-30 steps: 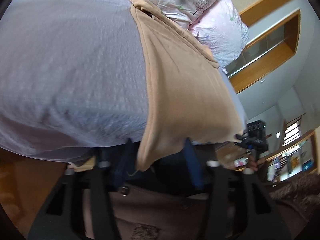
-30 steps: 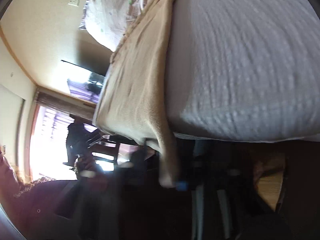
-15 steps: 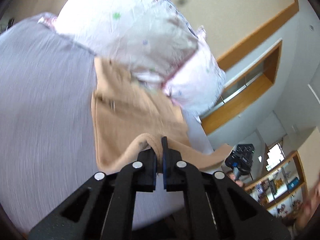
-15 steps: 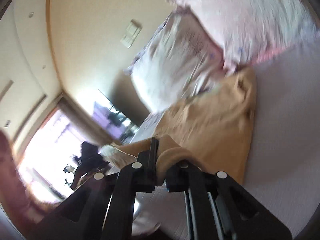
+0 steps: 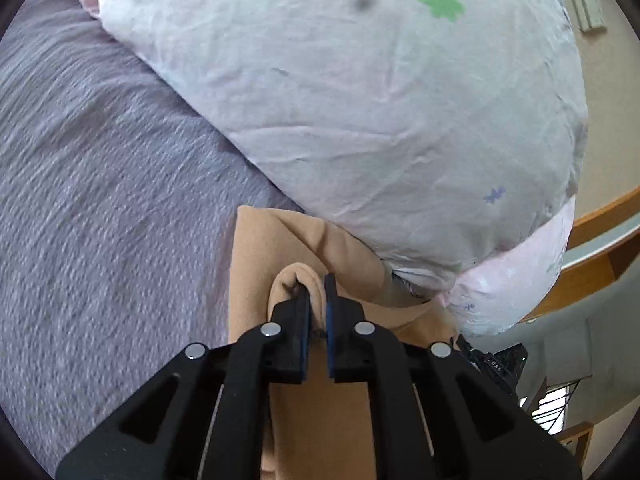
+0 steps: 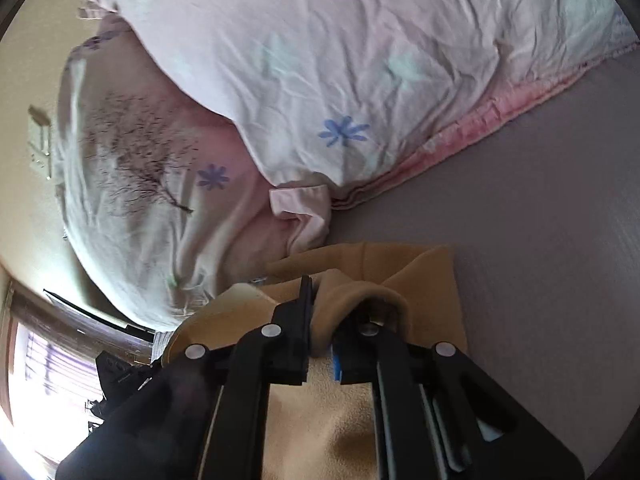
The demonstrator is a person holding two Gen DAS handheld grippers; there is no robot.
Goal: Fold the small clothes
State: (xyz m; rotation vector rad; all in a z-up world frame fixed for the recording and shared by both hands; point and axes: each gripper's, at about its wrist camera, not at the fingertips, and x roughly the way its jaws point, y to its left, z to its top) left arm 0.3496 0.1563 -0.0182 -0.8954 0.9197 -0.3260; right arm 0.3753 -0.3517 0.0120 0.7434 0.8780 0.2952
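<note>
Here the tan garment point(image 5: 256, 264) lies on the grey bedspread point(image 5: 100, 184), its far edge tucked under the floral pillow point(image 5: 360, 120) — hidden there. Left gripper point(image 5: 317, 292) and right gripper point(image 6: 320, 300) — both nearly closed, each pinching a fold of its cloth.

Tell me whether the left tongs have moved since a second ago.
Yes. The left tongs, shut on the tan garment, have carried it up from the bed's edge toward the floral pillow.
</note>
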